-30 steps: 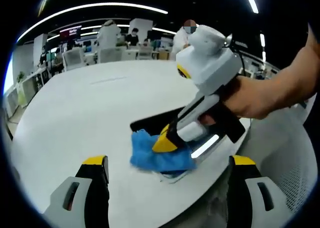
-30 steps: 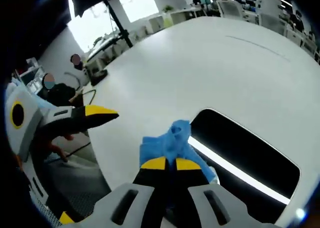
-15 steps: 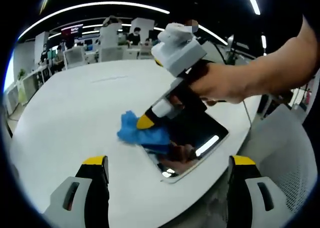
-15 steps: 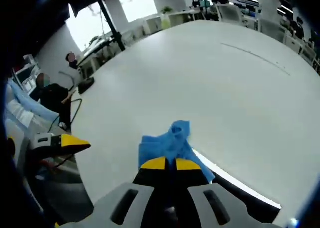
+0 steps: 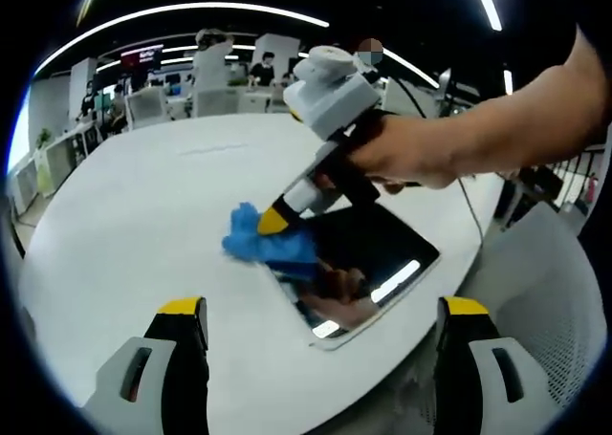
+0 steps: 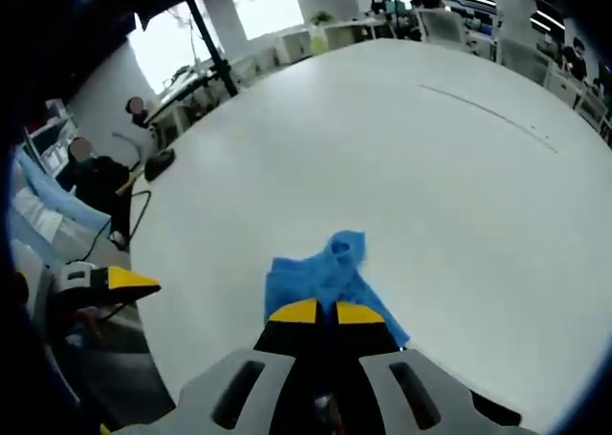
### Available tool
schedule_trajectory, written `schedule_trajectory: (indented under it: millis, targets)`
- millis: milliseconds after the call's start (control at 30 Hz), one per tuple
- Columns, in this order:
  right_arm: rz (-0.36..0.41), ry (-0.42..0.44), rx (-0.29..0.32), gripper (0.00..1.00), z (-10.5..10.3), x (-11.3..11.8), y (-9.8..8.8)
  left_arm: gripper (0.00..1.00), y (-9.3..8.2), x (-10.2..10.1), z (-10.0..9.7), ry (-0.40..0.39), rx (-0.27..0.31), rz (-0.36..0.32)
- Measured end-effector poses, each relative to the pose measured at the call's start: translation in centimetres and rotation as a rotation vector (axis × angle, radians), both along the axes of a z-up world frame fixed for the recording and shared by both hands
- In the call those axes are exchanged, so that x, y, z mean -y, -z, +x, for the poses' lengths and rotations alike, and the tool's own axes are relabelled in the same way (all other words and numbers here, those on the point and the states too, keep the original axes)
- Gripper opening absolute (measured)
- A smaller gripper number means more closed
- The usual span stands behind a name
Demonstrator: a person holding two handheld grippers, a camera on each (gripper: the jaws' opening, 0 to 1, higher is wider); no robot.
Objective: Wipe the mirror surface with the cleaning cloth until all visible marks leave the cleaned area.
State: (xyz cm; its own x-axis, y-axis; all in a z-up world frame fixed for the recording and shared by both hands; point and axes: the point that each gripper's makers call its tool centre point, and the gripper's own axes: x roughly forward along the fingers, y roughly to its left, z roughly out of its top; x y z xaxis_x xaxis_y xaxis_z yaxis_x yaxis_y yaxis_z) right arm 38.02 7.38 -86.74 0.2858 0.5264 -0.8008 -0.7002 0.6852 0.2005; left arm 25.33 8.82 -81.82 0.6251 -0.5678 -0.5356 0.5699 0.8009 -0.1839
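White table (image 5: 124, 215) – mirror (image 5: 368, 263), right gripper (image 5: 271, 222) (clamping cloth (image 5: 263, 249))

Open-plan office. Big round white table (image 5: 124, 215) in the foreground; behind it, upper left of the left gripper view, rows of desks with white chairs (image 5: 143, 105), people (image 5: 212, 62) seated and standing, a wall screen (image 5: 134, 60) with red glow, long curved ceiling light strips (image 5: 191, 12). Right gripper view: bright windows (image 6: 186, 43) at upper left, more desks (image 6: 325, 33) along the top, seated people (image 6: 96, 182) at left edge, cables (image 6: 143, 201) near them.
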Motion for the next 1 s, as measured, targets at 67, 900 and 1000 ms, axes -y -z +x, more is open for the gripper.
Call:
schedule_trajectory:
  millis: [67,900,1000]
  targets:
    - [0.000,-0.002,0.001,0.00,-0.1,0.0,0.0,1.00,0.0,0.1,0.0,0.003,-0.001,0.002]
    - [-0.024,0.008,0.002,0.00,0.1,2.7,0.0,1.00,0.0,0.0,0.1,0.001,0.000,0.002]
    - [-0.026,0.018,0.001,0.00,0.2,3.5,0.0,1.00,0.0,0.1,0.0,0.008,0.000,0.006]
